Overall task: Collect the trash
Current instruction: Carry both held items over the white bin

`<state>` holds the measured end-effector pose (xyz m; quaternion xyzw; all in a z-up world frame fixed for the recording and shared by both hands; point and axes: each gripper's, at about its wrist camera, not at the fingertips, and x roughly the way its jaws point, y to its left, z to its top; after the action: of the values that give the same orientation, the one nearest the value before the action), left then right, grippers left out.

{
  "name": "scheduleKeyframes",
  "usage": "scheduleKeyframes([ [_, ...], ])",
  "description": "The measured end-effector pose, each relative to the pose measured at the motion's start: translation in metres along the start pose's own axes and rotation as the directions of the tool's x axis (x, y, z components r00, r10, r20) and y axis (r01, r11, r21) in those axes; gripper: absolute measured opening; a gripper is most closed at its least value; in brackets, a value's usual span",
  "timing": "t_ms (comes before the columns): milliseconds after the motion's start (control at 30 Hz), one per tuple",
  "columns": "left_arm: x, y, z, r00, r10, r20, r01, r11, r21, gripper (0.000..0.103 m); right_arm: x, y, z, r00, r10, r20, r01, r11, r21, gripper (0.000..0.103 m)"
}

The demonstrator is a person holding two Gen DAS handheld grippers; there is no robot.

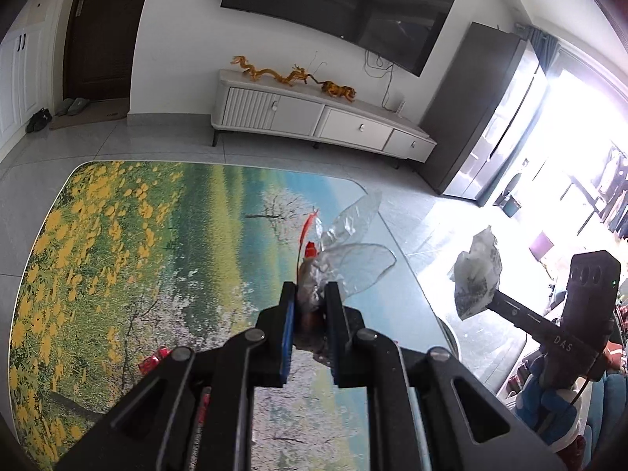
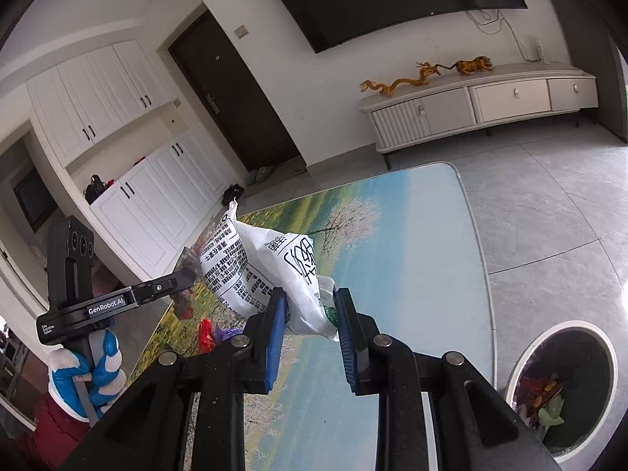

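Both grippers are raised over a table (image 1: 117, 259) whose top is printed with a meadow of yellow flowers and blossoming trees. On the left gripper (image 1: 310, 298) the blue-padded jaws are pinched on a crumpled clear wrapper (image 1: 353, 259) with a red strip, which sticks up and out past the fingertips. On the right gripper (image 2: 310, 310) the jaws squeeze a white plastic bag (image 2: 282, 274) printed with black Chinese text and a small green mark near the bottom; the characters are too warped to read. From the right wrist view, the left tool's body reads "GenRobot.AI", and a blue-and-white gloved hand (image 2: 94, 373) holds its handle. From the left wrist view, the other tool shows "DAS". A small red wrapper (image 2: 206, 335) lies on the table. On the floor beside the table stands a round white trash bin (image 2: 522, 357) with colourful wrappers inside.
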<state>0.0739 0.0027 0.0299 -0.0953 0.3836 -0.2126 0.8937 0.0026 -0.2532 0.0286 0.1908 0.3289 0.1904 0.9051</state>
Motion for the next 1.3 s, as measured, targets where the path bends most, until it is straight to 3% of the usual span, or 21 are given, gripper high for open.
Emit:
scheduleKeyframes([
  [267,0.002,-0.068,0.002,0.996,-0.087,0.001,0.087,0.993,0.077,0.013,-0.063,-0.03,-0.004,0.981,-0.159,0.107,0.15,0.985,0.09,0.024],
  [600,0.056,-0.167,-0.002,0.98,-0.171,-0.102,0.189,0.962,0.197,0.013,-0.117,-0.095,-0.021,0.921,-0.362,0.147,0.321,0.915,0.245,0.024],
  [800,0.11,-0.216,-0.009,0.965,-0.178,-0.195,0.224,0.943,0.245,0.013,-0.13,-0.147,-0.038,0.876,-0.472,0.1,0.412,0.84,0.354,0.024],
  [933,0.151,-0.244,-0.018,0.951,-0.169,-0.258,0.237,0.935,0.263,0.014,-0.125,-0.182,-0.048,0.859,-0.51,0.046,0.45,0.795,0.408,0.024],
  [1300,0.249,-0.297,-0.042,0.906,-0.149,-0.395,0.271,0.923,0.274,0.015,-0.098,-0.252,-0.077,0.847,-0.524,-0.084,0.494,0.72,0.488,0.028],
])
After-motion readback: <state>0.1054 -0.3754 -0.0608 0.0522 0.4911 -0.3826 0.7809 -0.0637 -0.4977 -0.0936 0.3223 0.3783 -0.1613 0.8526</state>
